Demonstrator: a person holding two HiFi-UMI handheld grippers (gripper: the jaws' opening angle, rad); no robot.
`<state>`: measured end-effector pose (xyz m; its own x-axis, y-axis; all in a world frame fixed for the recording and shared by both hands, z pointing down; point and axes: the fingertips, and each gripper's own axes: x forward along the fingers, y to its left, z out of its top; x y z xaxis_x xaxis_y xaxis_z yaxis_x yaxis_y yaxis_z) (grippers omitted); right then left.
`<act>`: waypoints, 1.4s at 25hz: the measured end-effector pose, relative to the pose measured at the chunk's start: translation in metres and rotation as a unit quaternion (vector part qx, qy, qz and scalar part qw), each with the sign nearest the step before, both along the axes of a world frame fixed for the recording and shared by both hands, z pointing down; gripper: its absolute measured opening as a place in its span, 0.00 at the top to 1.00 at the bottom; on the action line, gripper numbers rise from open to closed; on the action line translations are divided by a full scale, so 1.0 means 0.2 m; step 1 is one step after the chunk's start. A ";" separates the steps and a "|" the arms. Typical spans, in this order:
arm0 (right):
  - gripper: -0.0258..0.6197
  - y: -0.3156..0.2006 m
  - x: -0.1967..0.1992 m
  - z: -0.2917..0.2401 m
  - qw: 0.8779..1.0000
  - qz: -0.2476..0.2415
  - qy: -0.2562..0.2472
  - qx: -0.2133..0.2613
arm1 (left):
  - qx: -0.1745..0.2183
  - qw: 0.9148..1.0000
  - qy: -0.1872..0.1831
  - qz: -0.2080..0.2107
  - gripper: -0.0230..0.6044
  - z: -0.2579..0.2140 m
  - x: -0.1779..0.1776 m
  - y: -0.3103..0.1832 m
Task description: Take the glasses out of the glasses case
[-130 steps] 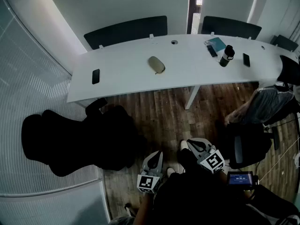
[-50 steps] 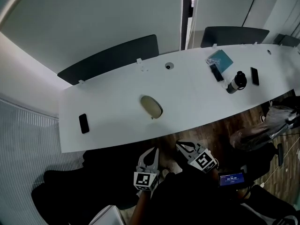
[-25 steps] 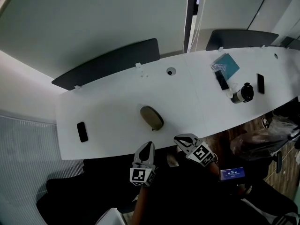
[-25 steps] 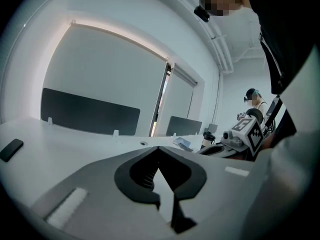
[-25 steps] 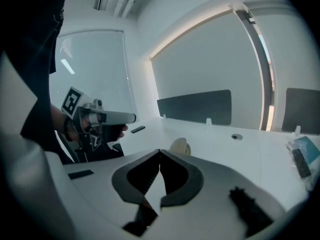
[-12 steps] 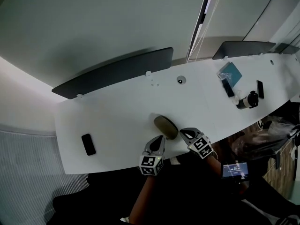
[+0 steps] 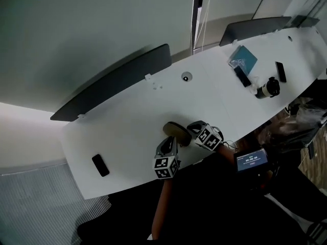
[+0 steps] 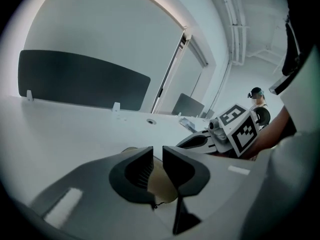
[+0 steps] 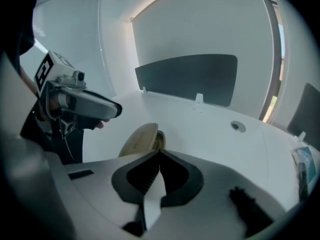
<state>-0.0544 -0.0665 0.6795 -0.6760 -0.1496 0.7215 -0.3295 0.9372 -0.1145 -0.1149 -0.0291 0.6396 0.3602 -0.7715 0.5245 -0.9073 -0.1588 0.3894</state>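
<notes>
The glasses case [image 7: 176, 131] lies shut on the white desk [image 7: 127, 121], close to its near edge. In the head view its long axis runs roughly from 10 o'clock to 4 o'clock.

My left claw [image 7: 171, 140] comes at it from about 6 o'clock, nose-on to its long flank. The jaws have just been opening to a narrow slit. Nothing sits between the pads yet, and in the left gripper view the tan shell [image 8: 161, 185] shows through the gap [image 8: 158, 156] just beyond the tips.

My right claw [image 7: 190, 128] sits at the case's 3 to 4 o'clock end, jaws pressed together and empty [image 9: 159, 156]. In the right gripper view that end [image 9: 140, 139] meets my tips, though I cannot tell whether they touch. Both claws are close, the right perhaps nearer.

A black phone [image 7: 100, 165] lies well apart at 8 o'clock. A bottle [image 7: 268, 88], two more phones and a blue booklet [image 7: 243, 58] sit far off at 2 o'clock. The cable port [image 7: 186, 76] is at 12. I judge nothing blocks either approach.
</notes>
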 end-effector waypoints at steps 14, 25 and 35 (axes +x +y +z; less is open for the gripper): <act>0.95 -0.05 -0.06 0.05 0.994 -0.097 0.038 0.030 | -0.113 0.992 -0.017 -0.056 0.41 0.24 -0.08 -0.20; 0.95 0.31 -0.25 0.01 0.959 -0.282 0.005 0.034 | -0.157 0.981 0.036 -0.107 0.37 0.33 -0.12 -0.14; 0.95 0.38 -0.21 0.11 0.951 -0.306 0.028 0.022 | -0.178 0.980 0.034 -0.086 0.41 0.37 -0.14 -0.06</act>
<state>-0.0962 0.0101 0.7011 -0.6071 0.2290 0.7610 0.2748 0.9590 -0.0693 -0.1438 -0.0408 0.7130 0.2837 -0.5960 0.7512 -0.8788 0.1519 0.4524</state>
